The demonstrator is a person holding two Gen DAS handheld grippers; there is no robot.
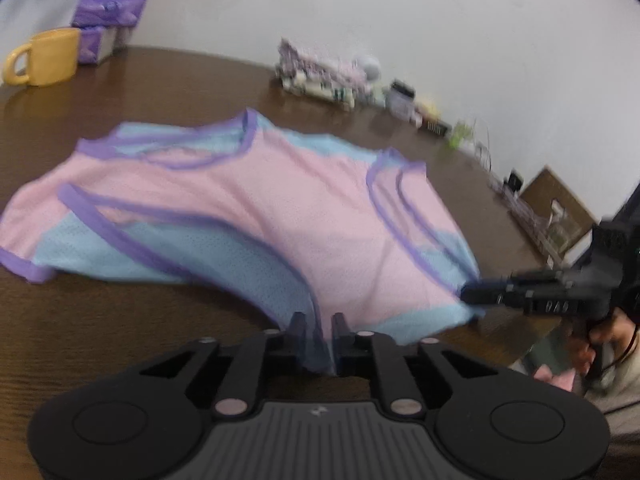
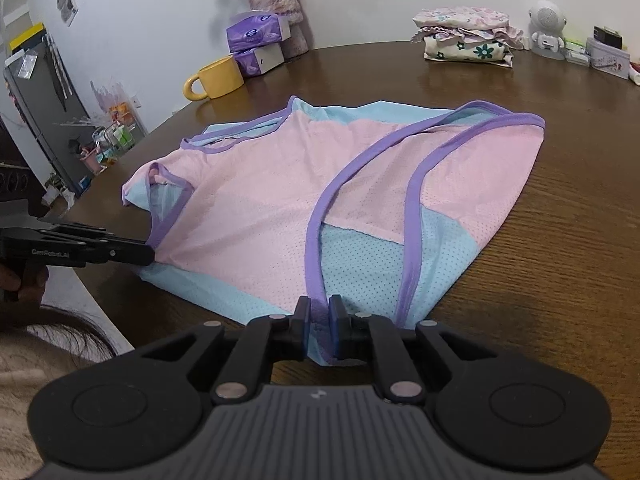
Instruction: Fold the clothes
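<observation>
Thin, limp mesh top, best held at its hem; the left tool loosely straddles it, while the right tool is clenched on it at bottom centre.

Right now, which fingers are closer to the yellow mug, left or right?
Left. The left gripper sits at the near edge of the shirt, toward the yellow mug; the right gripper grips that edge farther away.

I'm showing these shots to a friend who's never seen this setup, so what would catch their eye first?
Most likely the pink and blue mesh top with purple trim, spread flat across the middle of the dark wooden table. Next, the two black grippers at its near hem: the right gripper pinches a purple-edged corner, while the left gripper has blue fabric between its fingers. Behind the top stands a yellow mug.
</observation>
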